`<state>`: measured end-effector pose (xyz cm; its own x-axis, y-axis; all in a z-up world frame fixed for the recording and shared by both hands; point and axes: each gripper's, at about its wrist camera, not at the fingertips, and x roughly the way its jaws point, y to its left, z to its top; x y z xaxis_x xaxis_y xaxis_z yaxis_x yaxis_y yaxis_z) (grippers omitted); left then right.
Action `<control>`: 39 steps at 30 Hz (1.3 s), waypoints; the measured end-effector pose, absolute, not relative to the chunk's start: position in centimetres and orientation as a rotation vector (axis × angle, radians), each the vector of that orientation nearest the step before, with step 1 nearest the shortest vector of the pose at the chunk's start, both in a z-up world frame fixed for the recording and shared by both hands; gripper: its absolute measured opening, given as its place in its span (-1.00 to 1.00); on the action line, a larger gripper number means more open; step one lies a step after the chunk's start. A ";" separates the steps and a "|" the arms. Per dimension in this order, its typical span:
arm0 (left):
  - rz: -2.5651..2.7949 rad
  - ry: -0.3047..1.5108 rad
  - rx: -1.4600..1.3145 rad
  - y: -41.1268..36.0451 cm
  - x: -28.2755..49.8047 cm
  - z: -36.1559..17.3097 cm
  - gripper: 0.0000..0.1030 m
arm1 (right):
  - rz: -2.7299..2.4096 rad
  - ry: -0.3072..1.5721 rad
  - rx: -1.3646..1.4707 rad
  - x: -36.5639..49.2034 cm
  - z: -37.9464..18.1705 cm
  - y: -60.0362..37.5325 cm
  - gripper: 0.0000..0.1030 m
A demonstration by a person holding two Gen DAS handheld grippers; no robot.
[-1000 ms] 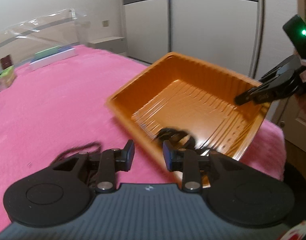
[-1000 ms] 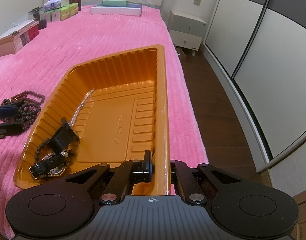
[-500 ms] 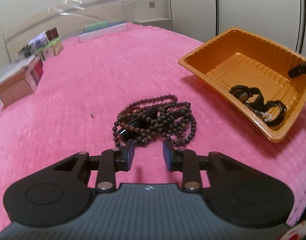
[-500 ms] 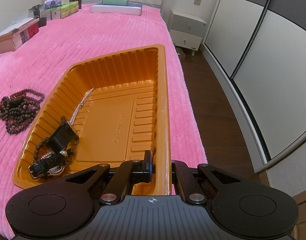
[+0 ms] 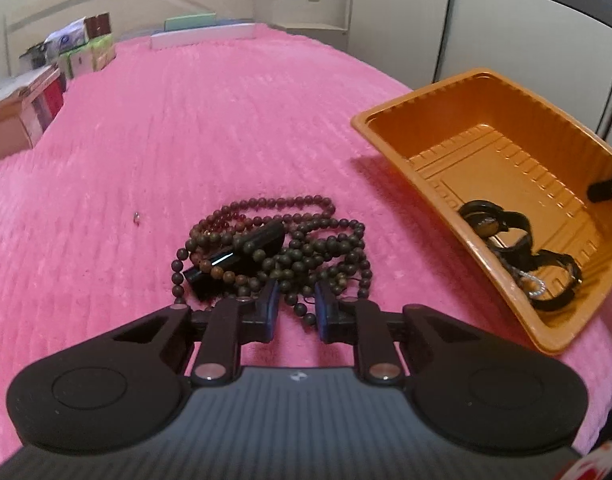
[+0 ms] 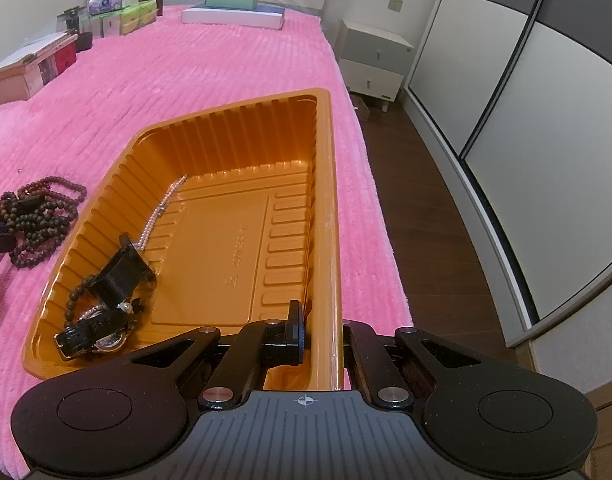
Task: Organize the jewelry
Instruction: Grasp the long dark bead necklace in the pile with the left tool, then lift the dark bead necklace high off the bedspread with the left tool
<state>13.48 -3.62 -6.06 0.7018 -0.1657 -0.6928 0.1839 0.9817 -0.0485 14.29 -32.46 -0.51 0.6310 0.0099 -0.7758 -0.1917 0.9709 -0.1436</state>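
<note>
Your left tool (image 5: 296,300) has swung away from the orange tray (image 5: 389,148) over the last second and closed in on the pile of dark wooden beads (image 5: 306,240) lying on the pink bed (image 5: 186,120); half a second ago the beads sat a little ahead of the tips, and now the nearest strands lie between them. The fingers stand apart with nothing gripped yet, so you look lined up for the pick, and closing on a thick bunch of strands rather than 1 loop should lift the tangle cleanly. A black oblong piece (image 5: 242,254) is caught up in the beads and may come along. Your right tool (image 6: 319,328) has not moved: it stays clamped on the tray's near rim, 1 finger inside and 1 outside, holding the tray tilted on the bed. Inside the tray already lie a black-strapped watch (image 6: 94,334), a pearl strand (image 6: 162,212) and a small beaded bracelet (image 6: 76,296). As for writing, there is embossed lettering on the tray floor (image 6: 236,240), but it is too faint to read; the boxes at the head of the bed (image 6: 118,12) show no legible labels.
</note>
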 end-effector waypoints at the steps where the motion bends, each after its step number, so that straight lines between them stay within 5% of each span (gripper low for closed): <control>1: -0.195 0.776 0.014 -3.6 13.6 -6.2 -0.67 | 0.117 0.882 -0.221 14.3 -0.5 -32.5 -0.93; 9: -0.174 0.830 -0.046 -3.5 14.5 -7.2 -0.68 | 0.117 0.882 -0.219 14.3 -0.6 -32.5 -0.93; 14: -0.183 0.812 -0.043 -2.9 14.0 -6.7 -0.88 | 0.117 0.881 -0.219 14.3 -0.5 -32.5 -0.93; 39: -0.198 0.570 0.161 3.0 10.0 5.0 -0.88 | 0.121 0.872 -0.232 14.2 0.0 -32.3 -0.93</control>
